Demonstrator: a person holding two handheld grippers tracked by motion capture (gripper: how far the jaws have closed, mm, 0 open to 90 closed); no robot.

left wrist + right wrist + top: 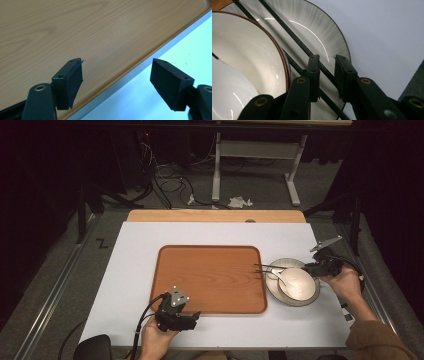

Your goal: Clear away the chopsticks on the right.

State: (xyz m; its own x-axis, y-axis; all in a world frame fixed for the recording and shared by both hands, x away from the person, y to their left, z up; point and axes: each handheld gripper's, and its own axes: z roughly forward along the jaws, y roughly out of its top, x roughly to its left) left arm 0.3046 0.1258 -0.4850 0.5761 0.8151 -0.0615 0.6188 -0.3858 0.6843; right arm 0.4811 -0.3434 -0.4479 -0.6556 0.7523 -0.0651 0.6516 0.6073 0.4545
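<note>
Chopsticks [270,268] tray-ward (tips left)

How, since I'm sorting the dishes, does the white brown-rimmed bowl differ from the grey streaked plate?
The white brown-rimmed bowl is deep with steep walls; the grey streaked plate is shallow and nearly flat. The plate is wider than the bowl. The bowl sits on the plate, while the plate lies on the white table. Both are round and glossy.

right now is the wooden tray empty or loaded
Empty. The wooden tray shows bare wood in the high view; the bowl and plate sit on the table beside its right edge.
</note>
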